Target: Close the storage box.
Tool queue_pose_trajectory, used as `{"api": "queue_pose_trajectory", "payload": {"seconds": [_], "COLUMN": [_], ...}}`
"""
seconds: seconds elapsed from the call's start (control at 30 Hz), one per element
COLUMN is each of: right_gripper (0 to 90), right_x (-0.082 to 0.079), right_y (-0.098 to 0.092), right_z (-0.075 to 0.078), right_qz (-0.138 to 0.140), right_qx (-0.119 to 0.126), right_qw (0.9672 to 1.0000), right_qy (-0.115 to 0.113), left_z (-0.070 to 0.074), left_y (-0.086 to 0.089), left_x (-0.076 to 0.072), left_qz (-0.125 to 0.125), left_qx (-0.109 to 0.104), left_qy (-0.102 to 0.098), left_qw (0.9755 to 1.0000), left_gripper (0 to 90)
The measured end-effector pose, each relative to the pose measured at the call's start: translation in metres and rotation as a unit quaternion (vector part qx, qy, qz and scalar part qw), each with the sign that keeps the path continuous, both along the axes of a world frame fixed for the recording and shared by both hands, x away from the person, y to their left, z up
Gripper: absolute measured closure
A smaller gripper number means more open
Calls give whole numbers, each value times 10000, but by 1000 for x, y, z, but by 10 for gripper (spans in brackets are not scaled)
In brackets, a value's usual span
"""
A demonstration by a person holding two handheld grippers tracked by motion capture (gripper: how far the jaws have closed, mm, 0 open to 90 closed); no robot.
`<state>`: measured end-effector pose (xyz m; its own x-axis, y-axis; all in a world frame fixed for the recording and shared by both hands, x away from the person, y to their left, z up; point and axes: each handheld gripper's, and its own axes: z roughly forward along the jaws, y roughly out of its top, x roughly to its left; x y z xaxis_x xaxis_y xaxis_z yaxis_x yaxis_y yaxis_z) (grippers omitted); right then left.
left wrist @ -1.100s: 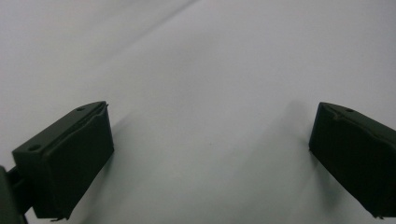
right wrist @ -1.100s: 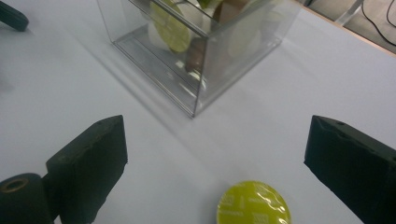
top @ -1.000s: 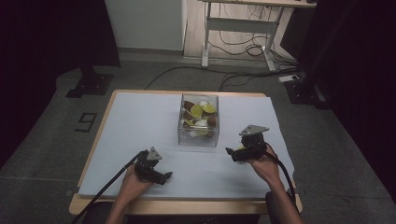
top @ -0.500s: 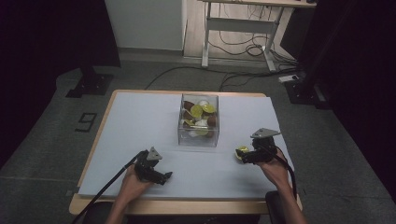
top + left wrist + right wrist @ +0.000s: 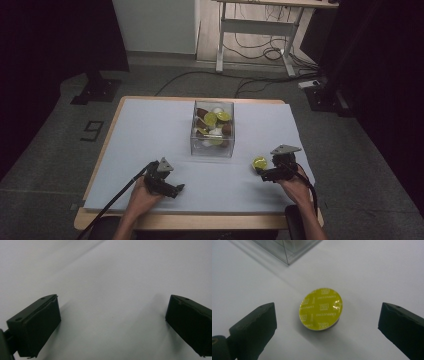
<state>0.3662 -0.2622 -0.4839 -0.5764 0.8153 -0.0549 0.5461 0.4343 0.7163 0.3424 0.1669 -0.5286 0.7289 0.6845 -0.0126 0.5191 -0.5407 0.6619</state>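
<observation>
A yellow coffee capsule stands lid-up on the white table cover, also seen as the capsule right of the clear box. My right gripper is open just behind it, jaws wide on either side and not touching it; in the high view the right gripper sits at the table's right front. The clear plastic box in the table's middle holds several yellow, brown and white capsules. My left gripper rests at the left front, open over bare cover with nothing between its jaws.
The box corner lies just beyond the capsule in the right gripper view. The white-covered table has its wooden front edge close to the hands. Desk legs and cables stand on the floor behind.
The right gripper carried the yellow capsule from beside the box out to the right front, set it on the cover and opened. The left gripper has stayed still.
</observation>
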Motion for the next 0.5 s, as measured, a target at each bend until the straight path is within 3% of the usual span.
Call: {"api": "queue_pose_trajectory", "payload": {"seconds": [0.5], "right_gripper": [0], "right_x": [4], "right_y": [0], "right_z": [-31], "right_qz": [29], "right_qx": [-200], "right_qw": [9991], "right_qy": [375], "left_z": [0], "left_y": [0], "left_x": [0], "left_qz": [-1], "left_qx": [3], "left_qy": [4], "left_qw": [10000], "left_gripper": [0]}}
